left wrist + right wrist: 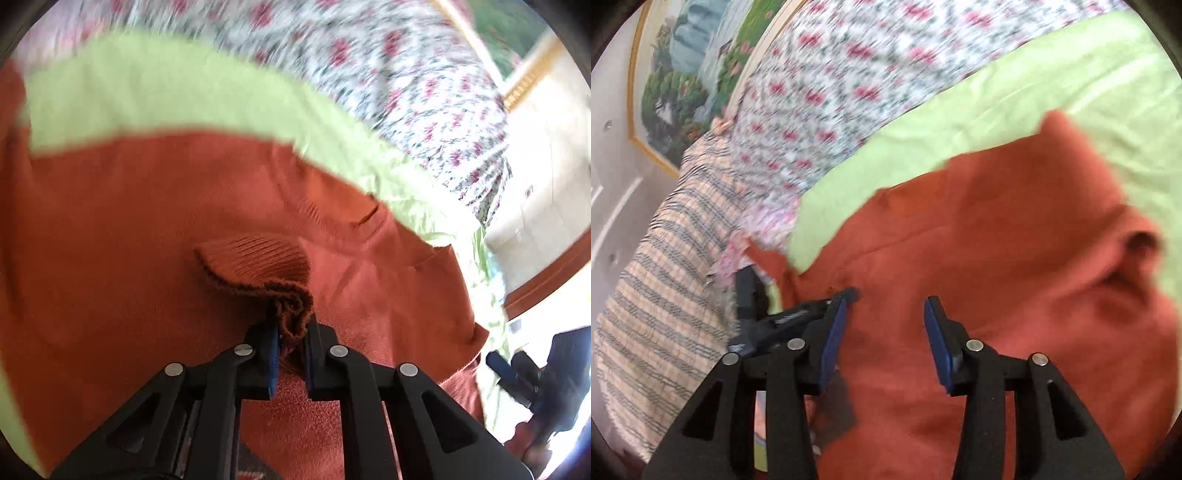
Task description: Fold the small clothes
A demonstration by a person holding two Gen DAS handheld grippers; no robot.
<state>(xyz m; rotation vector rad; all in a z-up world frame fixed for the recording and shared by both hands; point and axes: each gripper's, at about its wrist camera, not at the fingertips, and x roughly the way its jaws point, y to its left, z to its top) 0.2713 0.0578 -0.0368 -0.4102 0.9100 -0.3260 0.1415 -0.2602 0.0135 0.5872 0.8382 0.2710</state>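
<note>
Rust-orange sweater [147,229] is lying across the green sheet [147,99] at frame centre, the left hand-held gripper [291,332] pinching its ribbed cuff [258,262] for folding while the right hand-held gripper [886,310] is hovering open, empty.

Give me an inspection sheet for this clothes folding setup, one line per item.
Surface: light green sheet under the garment, over a floral bedspread.
Job's things: rust-orange knit sweater spread out; its ribbed cuff is bunched up.
Clutter: checked plaid blanket at the sheet's edge.
Grippers: left claw shut on the cuff; right claw open above the sweater, nothing between the jaws.
Cables: nothing seen.
Surroundings: framed landscape painting on a pale wall.
</note>
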